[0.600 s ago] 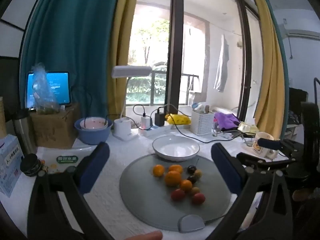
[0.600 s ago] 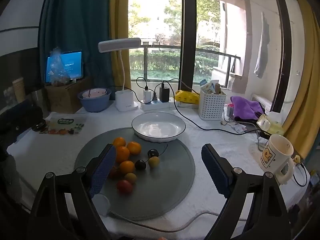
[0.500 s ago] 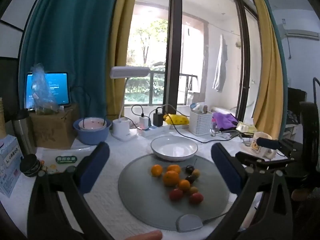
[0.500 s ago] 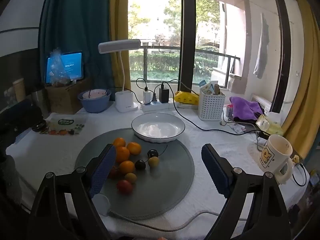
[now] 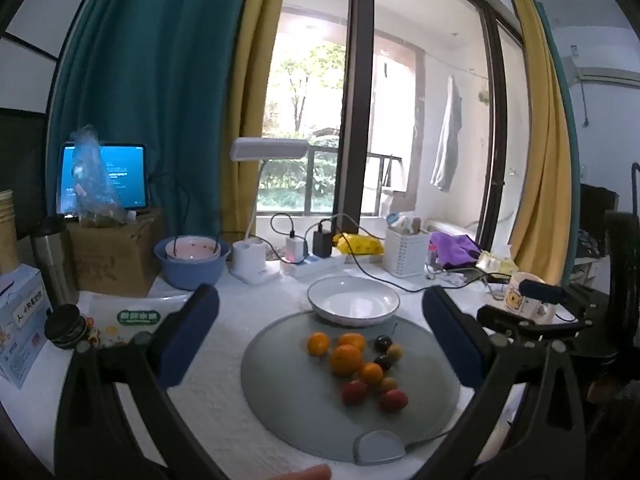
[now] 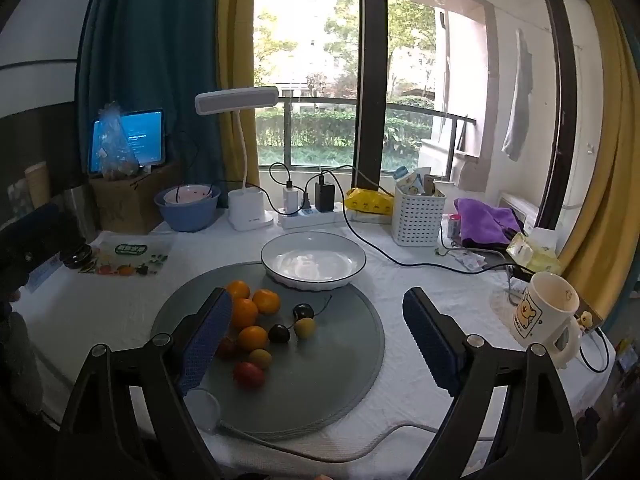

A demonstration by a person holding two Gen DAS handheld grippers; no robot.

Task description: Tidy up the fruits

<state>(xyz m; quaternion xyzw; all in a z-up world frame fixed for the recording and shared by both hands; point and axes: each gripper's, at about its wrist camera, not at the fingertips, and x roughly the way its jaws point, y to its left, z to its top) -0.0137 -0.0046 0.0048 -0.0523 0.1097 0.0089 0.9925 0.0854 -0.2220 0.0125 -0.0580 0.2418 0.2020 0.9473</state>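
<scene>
Gaping jaws: left gripper (image 5: 320, 330) and right gripper (image 6: 318, 330) spread wide, nothing held.
Fruits (image 6: 260, 328): clustered on grey mat (image 6: 340, 380), near white plate (image 6: 314, 260).
Desk (image 6: 100, 308): white cloth, window behind.
Right view only: mug (image 6: 546, 314) unobstructed.

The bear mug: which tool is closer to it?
Right. The right tool hangs open by the mat, the mug just beside it. The left tool sits farther across the table.
</scene>
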